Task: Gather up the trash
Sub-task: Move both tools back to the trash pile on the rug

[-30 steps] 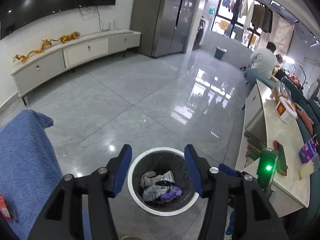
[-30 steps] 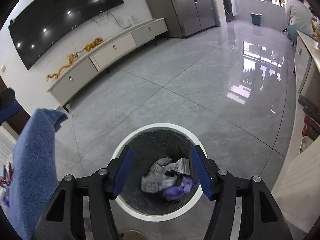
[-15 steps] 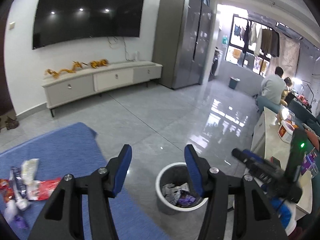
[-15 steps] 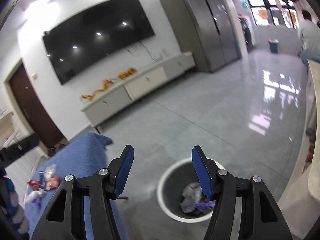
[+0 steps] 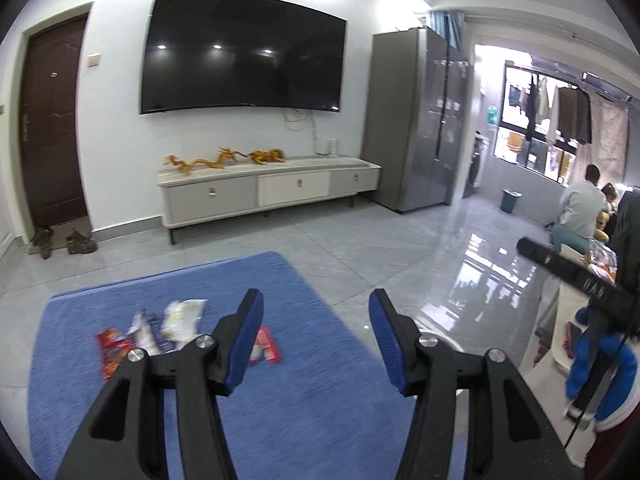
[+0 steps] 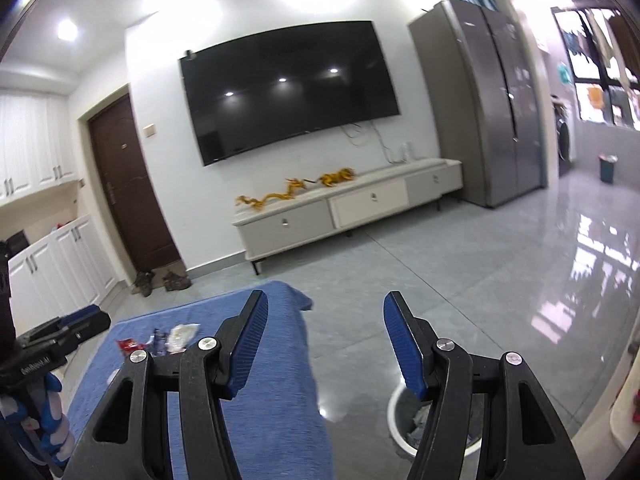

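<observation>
My left gripper (image 5: 316,340) is open and empty above a blue cloth (image 5: 304,408). Several wrappers lie on the cloth to its left: a white one (image 5: 182,318), a red one (image 5: 114,346) and a red-and-white one (image 5: 266,350) partly behind the left finger. My right gripper (image 6: 326,350) is open and empty. The white-rimmed trash bin (image 6: 404,426) with crumpled paper inside shows behind its right finger. The same wrappers (image 6: 176,336) show far left on the cloth (image 6: 272,412) in the right wrist view.
A low TV cabinet (image 5: 268,194) stands against the far wall under a wall TV (image 5: 240,54). A grey fridge (image 5: 416,156) is at the right. People sit at the far right (image 5: 580,210). Shoes (image 5: 66,240) lie by the door.
Both grippers have lifted away from over the trash bin and swung left toward the blue cloth. The wrappers have come into view. Both stay open.
</observation>
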A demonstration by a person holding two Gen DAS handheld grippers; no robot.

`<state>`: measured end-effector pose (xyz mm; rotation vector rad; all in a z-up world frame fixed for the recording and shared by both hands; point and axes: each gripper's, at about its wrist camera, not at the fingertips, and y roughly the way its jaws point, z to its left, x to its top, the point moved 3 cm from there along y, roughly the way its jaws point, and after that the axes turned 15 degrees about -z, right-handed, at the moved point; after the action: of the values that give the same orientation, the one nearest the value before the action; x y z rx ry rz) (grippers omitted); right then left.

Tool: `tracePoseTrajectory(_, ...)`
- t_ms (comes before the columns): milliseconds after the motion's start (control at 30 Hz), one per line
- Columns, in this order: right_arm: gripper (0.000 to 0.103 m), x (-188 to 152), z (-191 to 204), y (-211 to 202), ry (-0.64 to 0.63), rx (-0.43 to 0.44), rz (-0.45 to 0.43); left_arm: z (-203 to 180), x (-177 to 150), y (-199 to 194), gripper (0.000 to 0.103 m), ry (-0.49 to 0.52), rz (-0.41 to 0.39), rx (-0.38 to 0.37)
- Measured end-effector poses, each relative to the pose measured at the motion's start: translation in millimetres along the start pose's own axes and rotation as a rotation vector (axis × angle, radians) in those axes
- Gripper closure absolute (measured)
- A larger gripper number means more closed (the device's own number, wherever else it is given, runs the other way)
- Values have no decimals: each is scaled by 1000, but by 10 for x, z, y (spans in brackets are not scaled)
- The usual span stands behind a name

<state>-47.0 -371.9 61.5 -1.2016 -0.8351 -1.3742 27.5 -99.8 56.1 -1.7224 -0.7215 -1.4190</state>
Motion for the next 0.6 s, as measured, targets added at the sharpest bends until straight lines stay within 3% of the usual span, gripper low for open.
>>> tracePoseTrajectory(133, 43, 11, 321, -2, -38, 39, 5, 346, -104, -280, 49, -6, -16, 78)
tracePoseTrajectory(200, 43, -20, 473, 18, -60, 56, 11, 502, -147, -422, 43, -12, -27, 122)
tracePoseTrajectory(433, 43, -231, 937, 9, -103, 120, 53, 929, -263, -839, 42, -10, -80, 278)
tracePoseTrajectory(600, 42, -391, 1268, 17, -137, 158, 100, 1136, -391, -989, 42, -15, -87, 310)
